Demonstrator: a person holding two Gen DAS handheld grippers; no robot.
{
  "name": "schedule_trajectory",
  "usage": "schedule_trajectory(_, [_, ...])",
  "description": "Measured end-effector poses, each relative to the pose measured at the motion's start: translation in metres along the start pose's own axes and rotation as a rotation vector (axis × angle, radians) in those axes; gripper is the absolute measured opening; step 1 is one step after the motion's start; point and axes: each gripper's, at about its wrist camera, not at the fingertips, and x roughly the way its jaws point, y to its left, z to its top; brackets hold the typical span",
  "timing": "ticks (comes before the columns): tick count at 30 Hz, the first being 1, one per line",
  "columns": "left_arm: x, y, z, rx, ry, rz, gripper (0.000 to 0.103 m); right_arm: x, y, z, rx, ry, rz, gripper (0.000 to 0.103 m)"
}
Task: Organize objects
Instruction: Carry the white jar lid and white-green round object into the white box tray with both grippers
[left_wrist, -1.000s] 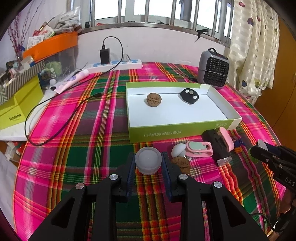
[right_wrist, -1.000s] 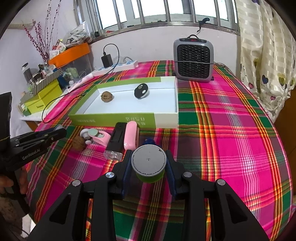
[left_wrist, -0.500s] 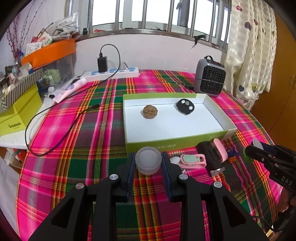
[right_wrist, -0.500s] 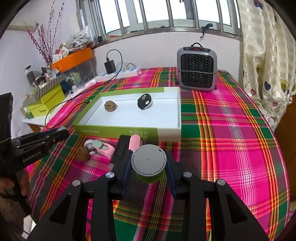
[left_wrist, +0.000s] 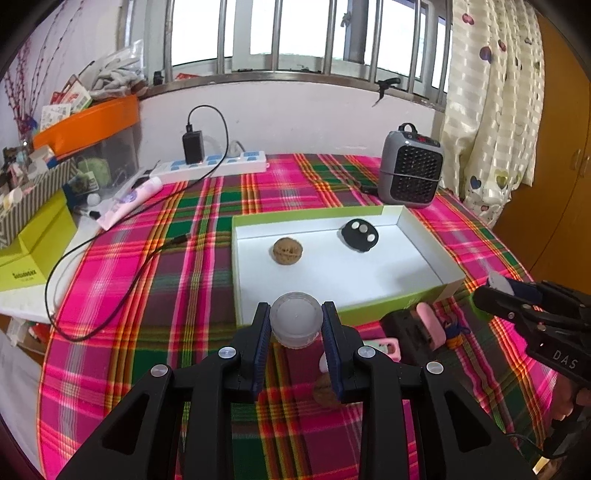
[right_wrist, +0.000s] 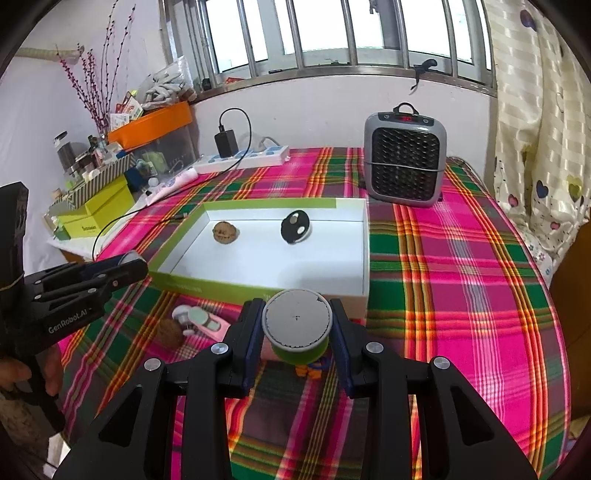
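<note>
My left gripper (left_wrist: 296, 326) is shut on a small clear round jar (left_wrist: 295, 319), held above the near wall of the green-and-white box (left_wrist: 424, 258). My right gripper (right_wrist: 297, 330) is shut on a green jar with a grey lid (right_wrist: 296, 325), held just before the box (right_wrist: 364, 258) at its near right corner. Inside the box lie a walnut (left_wrist: 288, 251) and a black key fob (left_wrist: 359, 233). On the plaid cloth in front of the box lie a second walnut (right_wrist: 170, 332), a pink clip (right_wrist: 201, 319), a black-and-pink case (left_wrist: 417, 326) and a small toy figure (right_wrist: 314, 367).
A grey fan heater (right_wrist: 404, 166) stands behind the box at the right. A power strip with charger (left_wrist: 210, 164) and a trailing black cable (left_wrist: 74, 258) lie at the left. Yellow-green cartons (left_wrist: 33, 251) and an orange-lidded bin (left_wrist: 85, 125) crowd the left edge. A curtain (right_wrist: 535, 110) hangs at the right.
Both grippers have risen with their jars still held, so the table items have dropped lower in view and the box sits closer under the fingers.
</note>
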Motion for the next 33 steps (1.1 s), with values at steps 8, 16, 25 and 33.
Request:
schedule_trajectory(8, [0.011,-0.002,0.009,0.007,0.003,-0.009,0.025,0.01,0.003,0.011,-0.015,0.003,0.015,0.035])
schedule_trajectory(16, [0.021,-0.004,0.018,0.023,0.0,-0.019,0.025,0.022,0.002,0.022,-0.028,0.009,0.026,0.035])
schedule_trajectory(25, [0.04,-0.004,0.032,0.026,0.008,-0.036,0.025,0.04,0.0,0.036,-0.04,0.024,0.03,0.035])
schedule_trajectory(33, [0.062,-0.007,0.045,0.038,0.029,-0.054,0.025,0.061,-0.007,0.048,-0.05,0.05,0.023,0.035])
